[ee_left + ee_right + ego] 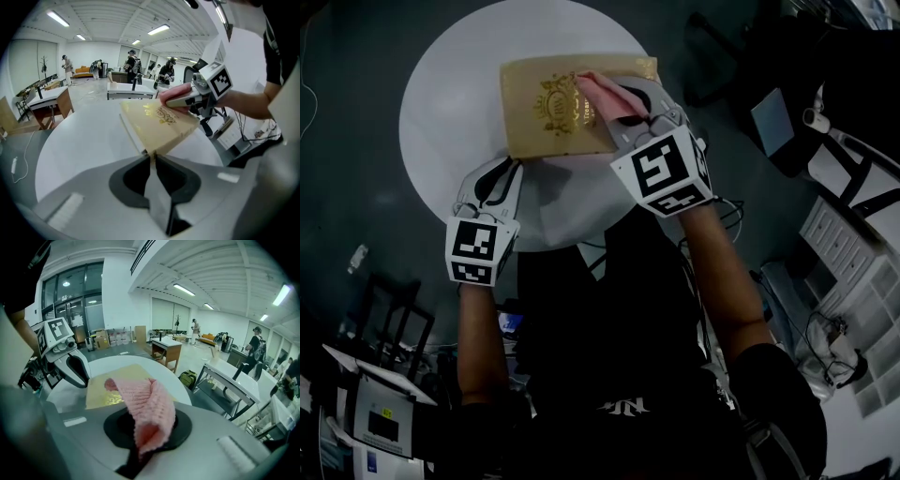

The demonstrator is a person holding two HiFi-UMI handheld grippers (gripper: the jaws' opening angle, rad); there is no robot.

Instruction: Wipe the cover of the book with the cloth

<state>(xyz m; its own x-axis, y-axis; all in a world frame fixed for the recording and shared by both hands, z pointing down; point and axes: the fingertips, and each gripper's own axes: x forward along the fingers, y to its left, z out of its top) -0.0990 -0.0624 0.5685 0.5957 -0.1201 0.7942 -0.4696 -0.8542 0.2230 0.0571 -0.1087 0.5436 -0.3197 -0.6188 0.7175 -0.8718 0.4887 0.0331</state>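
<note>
One gold-covered book point(551, 111) and one pink cloth point(602, 92) lie on one round white table point(441, 117); two handheld grippers, the left gripper point(512, 161) and the right gripper point(630, 108), work at the book's near edge.

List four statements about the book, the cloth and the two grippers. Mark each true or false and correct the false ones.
1. The right gripper is clamped on a pink knitted cloth. True.
2. The left gripper grips a corner of the gold-covered book. True.
3. The book is on a square wooden table. False: it is on a round white table.
4. The cloth lies on the table beside the book. False: it is over the book's cover, held in the right gripper.
</note>
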